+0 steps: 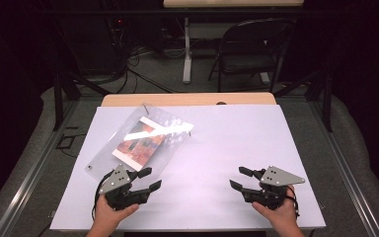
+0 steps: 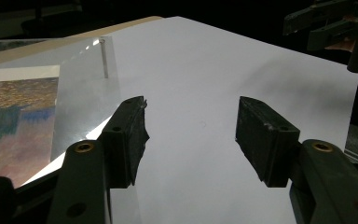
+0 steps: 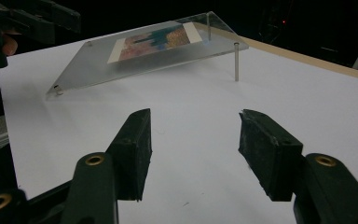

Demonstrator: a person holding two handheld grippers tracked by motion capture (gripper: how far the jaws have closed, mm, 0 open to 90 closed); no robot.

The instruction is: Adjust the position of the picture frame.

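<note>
both grippers, left gripper [image 1: 144, 180] and right gripper [image 1: 242, 178], wide open, empty. acrylic photo frame [image 1: 140, 139] sits tilted on tabletop [image 1: 237, 148], far-left. risk: slick edge slips, thin standoff pins [image 3: 236, 62] skid.

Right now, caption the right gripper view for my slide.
Open right gripper faces a tilted clear acrylic photo frame on the white table.

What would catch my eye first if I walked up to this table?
Probably the clear frame holding a colourful picture, lying tilted on thin metal legs at the left of the white table. Next, the two black grippers near the front edge, each held in a hand: the left gripper just beside the frame's near corner, the right gripper over bare table, both with jaws open and holding nothing.
</note>
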